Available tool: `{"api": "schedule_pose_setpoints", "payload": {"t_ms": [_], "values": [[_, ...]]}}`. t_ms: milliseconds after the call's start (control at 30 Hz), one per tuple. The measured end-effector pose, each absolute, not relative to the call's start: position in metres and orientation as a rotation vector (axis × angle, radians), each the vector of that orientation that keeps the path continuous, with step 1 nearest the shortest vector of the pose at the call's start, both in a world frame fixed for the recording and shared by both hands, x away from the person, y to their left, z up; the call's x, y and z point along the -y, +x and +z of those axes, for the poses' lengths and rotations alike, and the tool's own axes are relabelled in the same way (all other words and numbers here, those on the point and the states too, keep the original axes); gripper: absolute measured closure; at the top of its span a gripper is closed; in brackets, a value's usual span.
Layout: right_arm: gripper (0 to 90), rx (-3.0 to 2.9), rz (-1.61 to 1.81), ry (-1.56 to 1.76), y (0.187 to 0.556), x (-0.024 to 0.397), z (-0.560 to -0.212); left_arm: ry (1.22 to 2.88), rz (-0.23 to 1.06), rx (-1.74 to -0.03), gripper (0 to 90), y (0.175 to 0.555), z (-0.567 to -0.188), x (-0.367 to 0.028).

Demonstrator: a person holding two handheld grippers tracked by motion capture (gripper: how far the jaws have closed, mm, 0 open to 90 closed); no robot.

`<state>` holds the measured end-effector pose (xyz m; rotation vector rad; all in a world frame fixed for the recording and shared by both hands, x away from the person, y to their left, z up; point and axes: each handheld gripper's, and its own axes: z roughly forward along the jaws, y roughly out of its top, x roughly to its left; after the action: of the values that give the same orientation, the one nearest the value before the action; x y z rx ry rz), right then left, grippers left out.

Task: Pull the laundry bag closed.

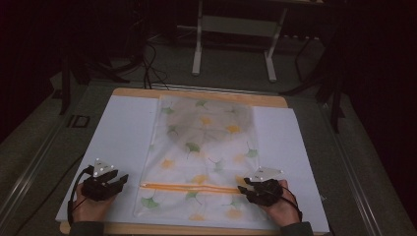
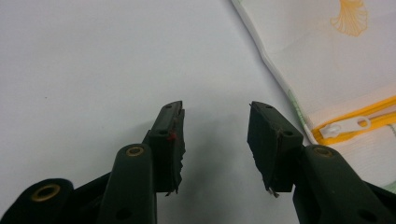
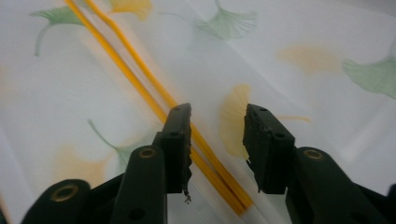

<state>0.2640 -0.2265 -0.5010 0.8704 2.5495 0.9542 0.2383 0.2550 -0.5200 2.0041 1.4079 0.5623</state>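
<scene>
On the near left of the table, the left gripper (image 1: 119,180) rests in the person's left hand (image 1: 87,206), its jaws spread wide with nothing between them. In the left gripper view the gripper (image 2: 215,135) hangs over bare white sheet (image 2: 93,60), and the bag (image 2: 327,56) lies just beside its right jaw, not touching. A white zip pull (image 2: 344,126) sits at the end of the orange zip (image 2: 373,112) there.

On the near right, the right gripper (image 1: 243,189) sits in the right hand (image 1: 281,206), jaws also apart and holding nothing. In the right gripper view the gripper (image 3: 217,137) is right over the bag (image 3: 289,42), with the zip (image 3: 140,79) running diagonally under and beside its left jaw. Whether the jaws touch the cloth I cannot tell.

The bag (image 1: 204,157) lies flat in the middle of the sheet (image 1: 123,132), pale with yellow and green ginkgo leaves. Its zip (image 1: 189,186) runs crosswise near the front edge, from near the left gripper to the right one. The sheet covers a wooden board (image 1: 221,96), whose far edge shows beyond it. Beyond the table stands a white frame (image 1: 235,39) on the dim floor, with dark cables (image 1: 147,59) near it.
</scene>
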Motion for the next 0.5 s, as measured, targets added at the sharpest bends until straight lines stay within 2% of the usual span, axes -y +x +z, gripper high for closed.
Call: {"api": "schedule_pose_setpoints", "payload": {"t_ms": [267, 500], "values": [[54.2, -2.594, 0.922, 0.786, 0.27, 0.203, -0.495, 2.033, 0.563, -1.369, 55.4, 0.239, -0.52, -0.252], [52.2, -2.667, 0.905, 0.709, 0.277, 0.185, -0.491, 2.031, 0.55, -1.364, 55.9, 0.24, -0.52, -0.254]]}}
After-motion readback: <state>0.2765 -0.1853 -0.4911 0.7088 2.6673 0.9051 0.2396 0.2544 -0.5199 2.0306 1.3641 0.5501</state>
